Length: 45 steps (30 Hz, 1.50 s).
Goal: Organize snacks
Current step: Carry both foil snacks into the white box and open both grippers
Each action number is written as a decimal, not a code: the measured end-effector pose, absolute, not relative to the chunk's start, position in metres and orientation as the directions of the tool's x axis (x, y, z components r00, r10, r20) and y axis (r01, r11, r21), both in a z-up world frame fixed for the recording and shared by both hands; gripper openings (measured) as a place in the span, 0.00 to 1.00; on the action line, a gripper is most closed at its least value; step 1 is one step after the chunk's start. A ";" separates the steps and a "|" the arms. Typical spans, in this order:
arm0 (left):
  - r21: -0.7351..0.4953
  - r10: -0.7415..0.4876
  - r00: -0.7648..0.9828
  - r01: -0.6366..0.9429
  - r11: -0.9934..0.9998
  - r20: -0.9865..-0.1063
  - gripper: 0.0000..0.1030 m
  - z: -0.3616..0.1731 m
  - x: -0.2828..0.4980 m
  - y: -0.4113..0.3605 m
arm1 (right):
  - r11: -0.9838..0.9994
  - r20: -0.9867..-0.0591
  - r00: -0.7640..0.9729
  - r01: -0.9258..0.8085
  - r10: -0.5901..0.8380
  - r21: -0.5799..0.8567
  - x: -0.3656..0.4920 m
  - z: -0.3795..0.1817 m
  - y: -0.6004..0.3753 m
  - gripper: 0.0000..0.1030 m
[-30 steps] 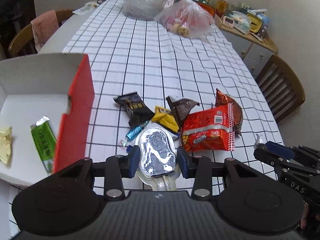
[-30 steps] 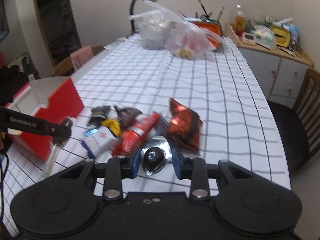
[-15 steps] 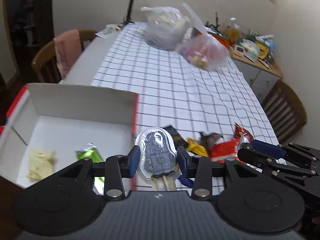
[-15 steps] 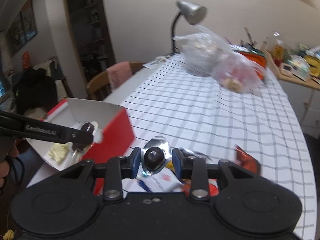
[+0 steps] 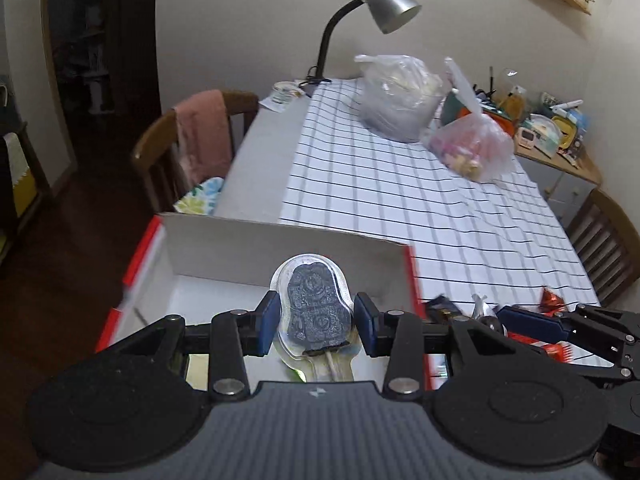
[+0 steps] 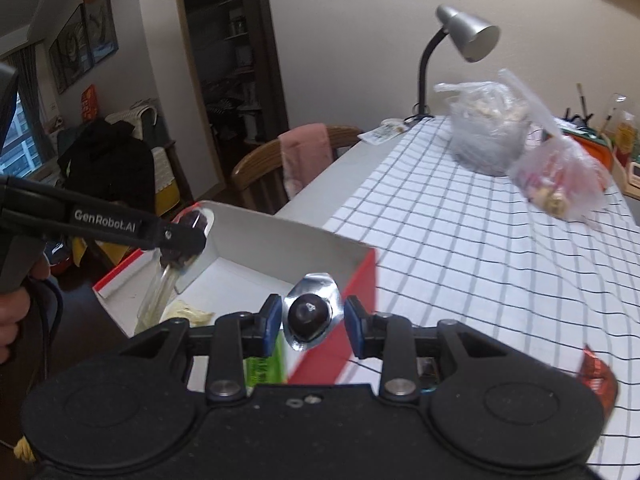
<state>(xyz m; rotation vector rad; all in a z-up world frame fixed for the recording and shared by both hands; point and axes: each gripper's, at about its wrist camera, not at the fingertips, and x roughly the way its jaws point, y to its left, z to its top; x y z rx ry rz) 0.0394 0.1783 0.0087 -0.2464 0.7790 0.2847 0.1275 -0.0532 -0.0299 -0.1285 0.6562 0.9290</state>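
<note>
At nine o'clock in the right wrist view our left claw [image 6: 182, 240] is closed on the dark stick lolly in clear wrap [image 5: 316, 312], its stick and wrapper tail hanging down. We judge it is held above the open red-and-white box [image 5: 280, 248] so that it can drop straight inside. The box sits at the worktop's [image 5: 400, 200] near left corner, with a pale packet [image 6: 188, 314] and a green packet [image 6: 264, 368] on its floor.

Toward the centre, our right claw [image 6: 310, 318] pinches a small dark sweet in silver foil [image 6: 310, 312], poised at the box's red side wall, seemingly next to go in.

At four o'clock of the box, the unsorted snacks [image 5: 548, 300] lie in a cluster on the checked cloth, awaiting collection.
</note>
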 end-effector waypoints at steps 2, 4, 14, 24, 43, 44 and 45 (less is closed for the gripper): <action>-0.099 0.170 0.667 -0.345 0.933 -0.725 0.39 0.006 0.038 0.192 | 0.598 -0.587 0.408 -0.783 0.699 0.169 0.124 -0.033 -0.039 0.31; -0.078 0.186 0.657 -0.351 0.933 -0.731 0.39 0.001 0.038 0.204 | 0.593 -0.599 0.399 -0.789 0.695 0.162 0.121 -0.037 -0.026 0.31; 0.010 0.227 0.588 -0.349 0.937 -0.776 0.39 -0.033 0.053 0.256 | 0.595 -0.692 0.357 -0.793 0.628 0.131 0.118 -0.069 0.033 0.32; 0.067 0.231 0.499 -0.325 0.943 -0.835 0.39 -0.067 0.074 0.273 | 0.580 -0.767 0.285 -0.803 0.575 0.137 0.120 -0.099 0.072 0.32; 0.112 0.216 0.393 -0.272 0.956 -0.894 0.40 -0.091 0.086 0.270 | 0.589 -0.834 0.244 -0.800 0.495 0.116 0.121 -0.115 0.087 0.35; 0.110 0.214 0.393 -0.271 0.956 -0.894 0.40 -0.091 0.086 0.270 | 0.589 -0.834 0.244 -0.800 0.496 0.117 0.121 -0.115 0.086 0.35; 0.110 0.215 0.394 -0.272 0.956 -0.893 0.40 -0.091 0.085 0.270 | 0.589 -0.833 0.244 -0.800 0.497 0.117 0.120 -0.114 0.086 0.36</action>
